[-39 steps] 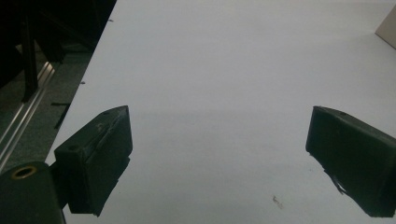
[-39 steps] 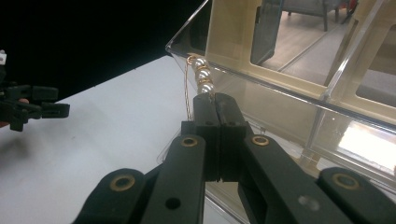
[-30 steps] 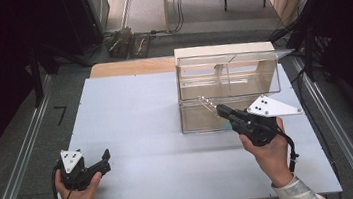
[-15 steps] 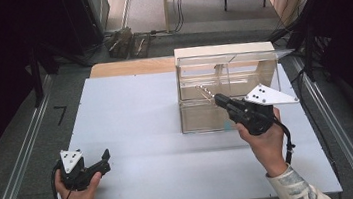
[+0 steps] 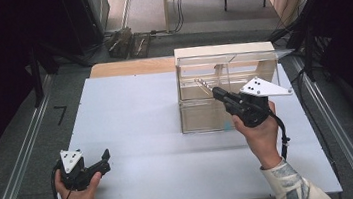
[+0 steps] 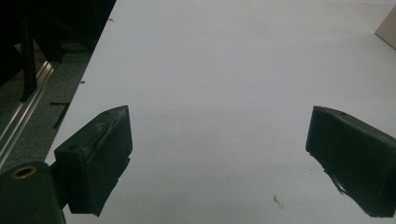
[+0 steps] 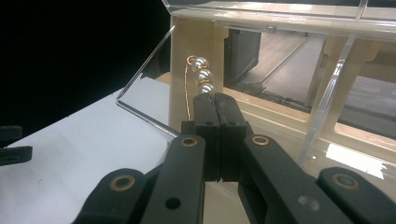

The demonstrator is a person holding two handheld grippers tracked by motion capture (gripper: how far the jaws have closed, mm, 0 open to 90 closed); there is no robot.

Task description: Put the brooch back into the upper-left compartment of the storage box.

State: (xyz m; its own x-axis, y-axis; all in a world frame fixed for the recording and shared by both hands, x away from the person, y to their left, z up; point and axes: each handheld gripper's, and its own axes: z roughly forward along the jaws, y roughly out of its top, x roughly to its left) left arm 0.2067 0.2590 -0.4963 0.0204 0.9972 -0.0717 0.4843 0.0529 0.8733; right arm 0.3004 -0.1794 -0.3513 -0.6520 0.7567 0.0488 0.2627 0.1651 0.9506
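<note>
Right now the right hand-held gripper (image 7: 215, 100) has its jaws pressed fully together on a small piece of jewellery (image 7: 201, 77): three pearly beads on a thin gold wire, which stick up just past the jaw tips. Seen from the high view, that right hand-held gripper (image 5: 212, 91) is lifted above the tabletop (image 5: 136, 119) and points at the clear plastic box (image 5: 227, 73), a two-level case standing at the far right part of the tabletop, so the beads hang just in front of its upper level, near the pale post at its corner. Whether they already touch the box I cannot tell. The left hand-held gripper (image 5: 105, 155) rests near the front left corner, well apart from the box, with its jaws spread wide and nothing between them. By my reading, the pick-up is done and the carry is nearly over; what is left is to bring the beads into the box or hang them there, then let go.
</note>
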